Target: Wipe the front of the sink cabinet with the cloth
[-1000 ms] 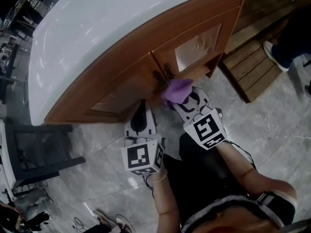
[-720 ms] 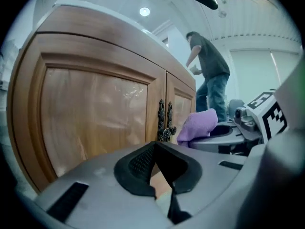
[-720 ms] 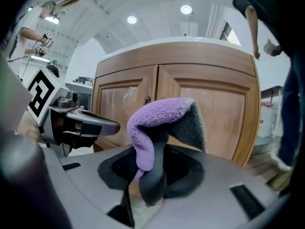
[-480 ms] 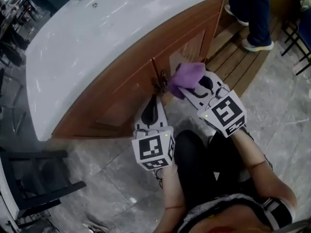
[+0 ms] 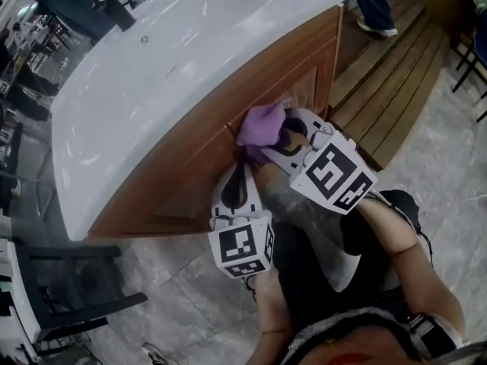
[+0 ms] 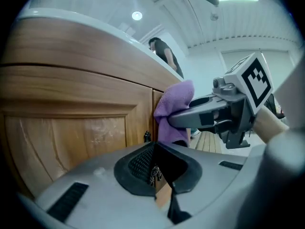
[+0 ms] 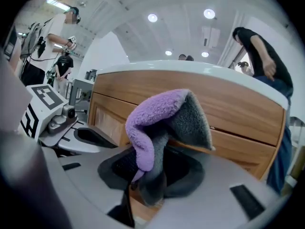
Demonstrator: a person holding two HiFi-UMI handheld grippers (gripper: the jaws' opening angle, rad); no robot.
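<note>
**Cloth at the middle seam, both doors left to judge**

I read this as mid-wipe. The left door (image 6: 71, 132) of the sink cabinet (image 5: 190, 177) has no cloth on it, and its wood shows neither a wet streak nor a mark that tells me it is done. My left gripper (image 5: 242, 169) points at the seam between the doors from low down, with its fingers drawn together to a thin slit. A small metal fitting shows through that slit, but I cannot tell that they grasp it.

Just right of it, my right gripper (image 5: 284, 140) has its fingers clenched on the cloth (image 5: 261, 125). The cloth bunches out of them, purple on one face and grey on the other. It looks pressed to the upper inner corner of the right door (image 5: 300, 78), right beside the seam.

The rest of that door, out to the right edge, has the cloth nowhere near it. By my judgement most of the front is yet to be covered, or at least nothing here proves otherwise.

Counted from left to right:
- one dark stand (image 5: 65, 280) on the floor
- one white sink top (image 5: 152, 74)
- one cabinet with two doors
- two grippers
- one cloth
- one stretch of wooden decking (image 5: 403, 74) at the far right, where one person's legs (image 5: 373, 2) stand
</note>
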